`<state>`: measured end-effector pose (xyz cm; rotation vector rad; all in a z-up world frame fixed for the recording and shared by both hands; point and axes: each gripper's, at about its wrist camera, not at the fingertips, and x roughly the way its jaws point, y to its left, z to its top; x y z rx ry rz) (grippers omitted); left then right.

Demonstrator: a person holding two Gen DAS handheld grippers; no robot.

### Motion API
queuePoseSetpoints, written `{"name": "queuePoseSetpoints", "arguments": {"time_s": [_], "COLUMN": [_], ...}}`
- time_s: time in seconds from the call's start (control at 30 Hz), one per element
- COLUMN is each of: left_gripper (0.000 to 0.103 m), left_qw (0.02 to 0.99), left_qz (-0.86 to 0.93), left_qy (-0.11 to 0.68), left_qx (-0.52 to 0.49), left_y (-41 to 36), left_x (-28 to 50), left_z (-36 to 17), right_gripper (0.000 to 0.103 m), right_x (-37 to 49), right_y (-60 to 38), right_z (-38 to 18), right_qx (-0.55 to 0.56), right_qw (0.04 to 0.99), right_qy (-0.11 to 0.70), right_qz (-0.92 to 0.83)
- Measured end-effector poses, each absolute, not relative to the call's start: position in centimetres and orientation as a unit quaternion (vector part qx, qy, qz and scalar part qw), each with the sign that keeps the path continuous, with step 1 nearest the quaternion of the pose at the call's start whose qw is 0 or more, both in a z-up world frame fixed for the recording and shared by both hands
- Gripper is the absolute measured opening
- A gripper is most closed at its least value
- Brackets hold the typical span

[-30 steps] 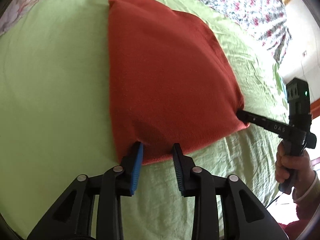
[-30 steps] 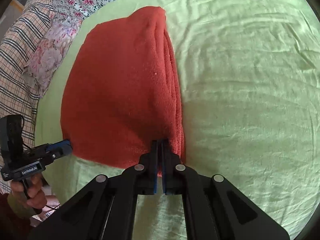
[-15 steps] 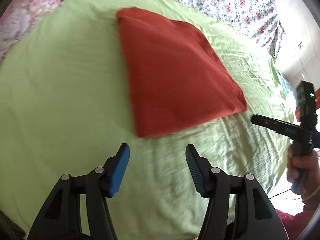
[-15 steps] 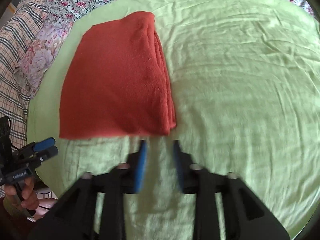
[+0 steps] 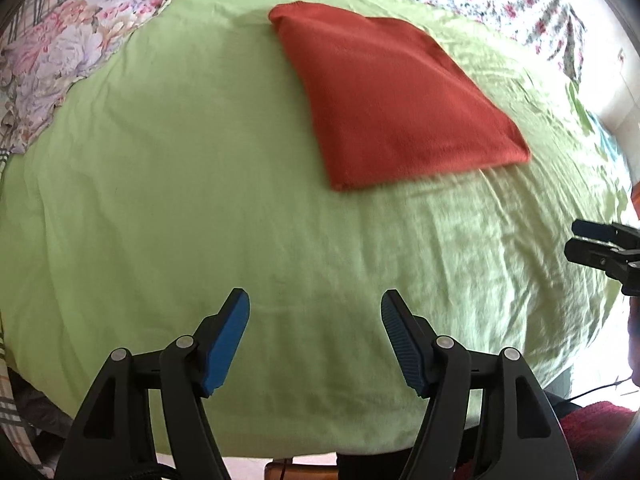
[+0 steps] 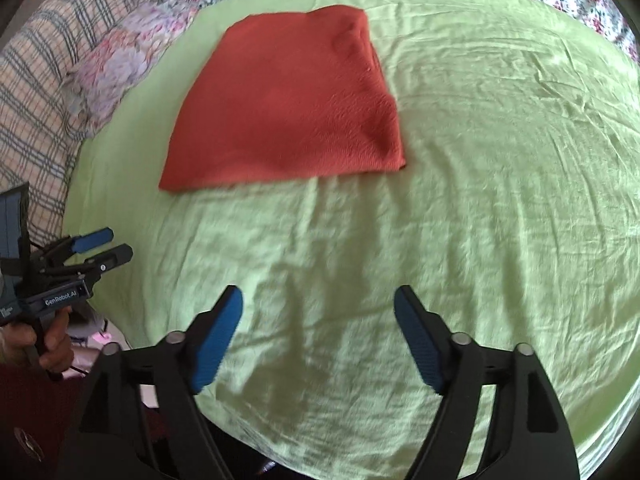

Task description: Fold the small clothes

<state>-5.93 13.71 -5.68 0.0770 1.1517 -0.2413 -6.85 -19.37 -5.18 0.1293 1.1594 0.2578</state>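
A green sheet point(image 5: 200, 200) is spread over most of both views, with floral bedding point(image 5: 60, 52) seen along the upper edge and a checked cover point(image 6: 28, 112) in the upper left of the right wrist view. The folded red cloth point(image 5: 392, 100) is laid flat on the sheet, in the upper centre-right of the left wrist view and the upper centre-left point(image 6: 292, 108) of the right wrist view, untouched by either tool. Its long axis is judged to run away from the cameras toward the top of the frame (the stacked edges are seen along its right side in the right wrist view). The left gripper point(image 5: 316, 340) is held with its blue pads spread wide over bare sheet, well below the cloth; the right gripper point(image 6: 318, 332) is likewise spread apart and empty. Neither is clearly nearer, since the cloth's near edge lies well ahead of both, so any further fold is judged to call for a forward reach.
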Motion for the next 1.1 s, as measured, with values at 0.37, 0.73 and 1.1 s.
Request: {"name": "queuePoseSetpoints", "arguments": {"time_s": [0.37,0.73,1.1], "left_gripper": [0.085,0.087,0.087], "left_qw": [0.854,0.862,0.864], "left_qz": [-0.11,-0.068,-0.046], "left_qy": [0.504,0.501,0.499], "left_qx": [0.069,0.044,0.036], "left_y": [12.1,11.8,11.0], "left_x": [-4.4,0.4,4.7], "left_z": [-2.5,-1.8,-1.7], "right_gripper": [0.087,0.094,0.094], "right_x": [-6.2,-1.3,3.4], "right_y": [-16.7,-16.3,-16.8], "right_z": [-4.6,-4.0,-3.6], "right_qx": [0.017,0.007,0.037], "right_qw": [0.834,0.841,0.842], "right_qy": [0.525,0.513,0.509], "right_qz": [0.166,0.173,0.176]}}
